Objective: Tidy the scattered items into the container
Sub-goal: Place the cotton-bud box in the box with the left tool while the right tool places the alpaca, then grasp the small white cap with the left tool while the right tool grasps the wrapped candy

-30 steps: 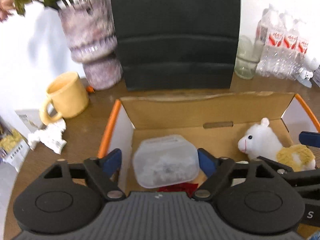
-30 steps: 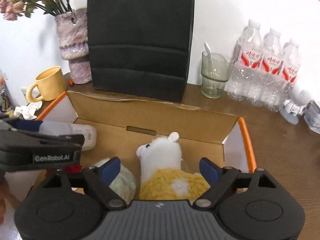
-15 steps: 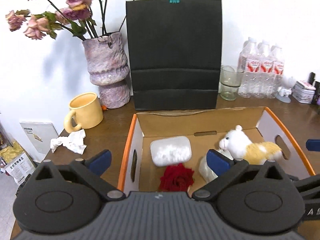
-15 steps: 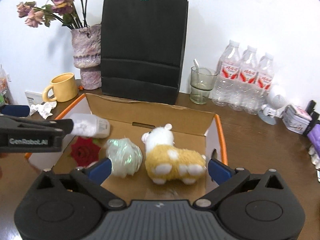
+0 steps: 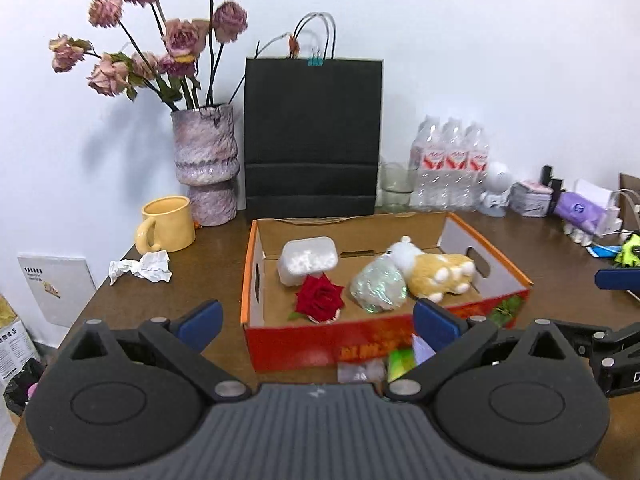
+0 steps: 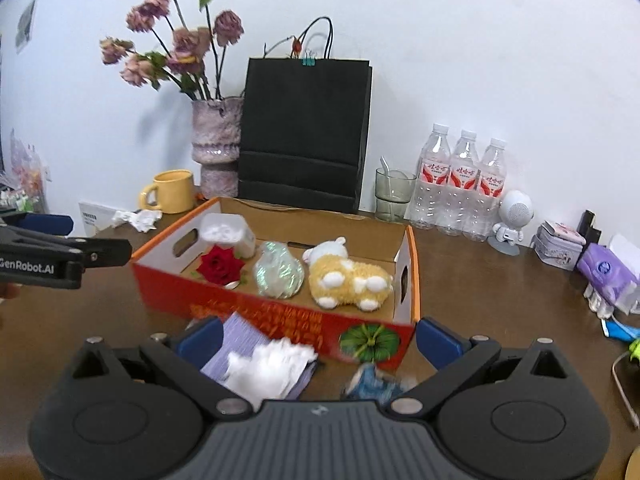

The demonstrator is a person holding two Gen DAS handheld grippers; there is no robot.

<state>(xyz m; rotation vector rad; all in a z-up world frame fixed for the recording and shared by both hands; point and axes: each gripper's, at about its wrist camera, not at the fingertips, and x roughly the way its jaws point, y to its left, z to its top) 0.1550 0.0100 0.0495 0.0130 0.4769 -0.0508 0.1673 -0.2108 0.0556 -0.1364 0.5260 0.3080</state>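
The cardboard box (image 5: 250,272), orange-rimmed with a red front, stands on the brown table. Inside it lie a white plastic tub (image 5: 308,260), a red rose (image 5: 320,298), a shiny crumpled wrap (image 5: 378,286) and a plush alpaca (image 5: 432,270). My left gripper (image 5: 318,322) hangs open before the box front, holding nothing. My right gripper (image 6: 319,339) is open too, in front of the box (image 6: 256,312). Between its fingers on the table lie a purple packet with white tissue (image 6: 264,364) and a small blue-white item (image 6: 376,384). A green packet (image 5: 400,360) lies by the box front.
Behind the box stand a black paper bag (image 5: 312,140), a vase of dried roses (image 5: 206,168), a yellow mug (image 5: 168,224), a glass (image 6: 394,194) and water bottles (image 6: 460,184). A crumpled tissue (image 5: 140,270) lies at the left. A robot figure (image 6: 512,216), a tin and a purple pack (image 6: 604,270) are at the right.
Both grippers have drawn back and up out of the box. The left let go of the white tub, the right left the plush. Both jaws spread wider.
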